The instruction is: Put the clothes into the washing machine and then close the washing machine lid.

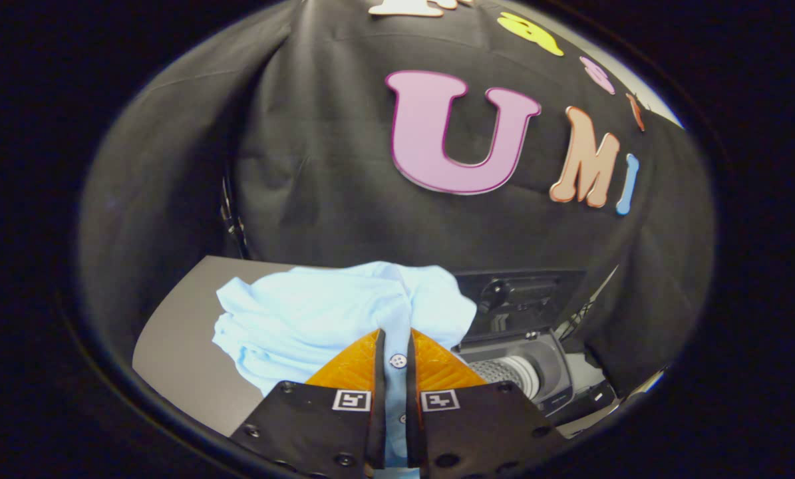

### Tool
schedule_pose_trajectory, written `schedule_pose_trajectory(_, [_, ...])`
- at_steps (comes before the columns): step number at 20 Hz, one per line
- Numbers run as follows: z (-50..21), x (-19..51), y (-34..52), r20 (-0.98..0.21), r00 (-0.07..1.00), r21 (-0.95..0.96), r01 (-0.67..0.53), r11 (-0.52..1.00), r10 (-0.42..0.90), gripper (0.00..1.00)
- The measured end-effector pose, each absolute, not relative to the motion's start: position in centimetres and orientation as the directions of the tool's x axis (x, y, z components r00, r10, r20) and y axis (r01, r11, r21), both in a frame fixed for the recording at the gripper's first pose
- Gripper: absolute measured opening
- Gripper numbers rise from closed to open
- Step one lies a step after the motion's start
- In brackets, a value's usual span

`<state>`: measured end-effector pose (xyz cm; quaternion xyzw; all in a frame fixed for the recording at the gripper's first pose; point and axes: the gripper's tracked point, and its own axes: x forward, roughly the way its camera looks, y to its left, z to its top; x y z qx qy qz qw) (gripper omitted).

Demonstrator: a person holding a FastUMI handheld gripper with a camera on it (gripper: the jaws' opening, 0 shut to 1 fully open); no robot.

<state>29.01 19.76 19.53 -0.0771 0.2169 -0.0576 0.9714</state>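
Note:
A light blue shirt (317, 313) lies bunched on the grey table (177, 346), spreading ahead of the fingers and to their left. My gripper (396, 342) is shut on the shirt's buttoned placket, with a white button (398, 360) showing in the narrow gap between the two fingers. To the right of the fingers stands the washing machine (537, 372). Its dark lid (523, 299) is raised at the back. Its ribbed drum (507, 372) shows in the open top.
Black cloth hangs as the booth's wall behind the table and the machine. The table's left edge runs close to the shirt. A gap with cables shows to the right of the machine.

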Motion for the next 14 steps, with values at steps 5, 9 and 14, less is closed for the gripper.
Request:
schedule_pose_trajectory(5, [24.0,28.4,14.3,-0.272,0.944,-0.128,0.157,0.979,-0.187,0.13])
schedule_pose_trajectory(9, [27.2,27.8,8.7,-0.158,0.954,-0.139,0.232,0.963,-0.253,0.13])
schedule_pose_trajectory(14, [27.7,28.8,3.4,-0.086,0.956,-0.163,0.264,0.951,-0.28,0.13])
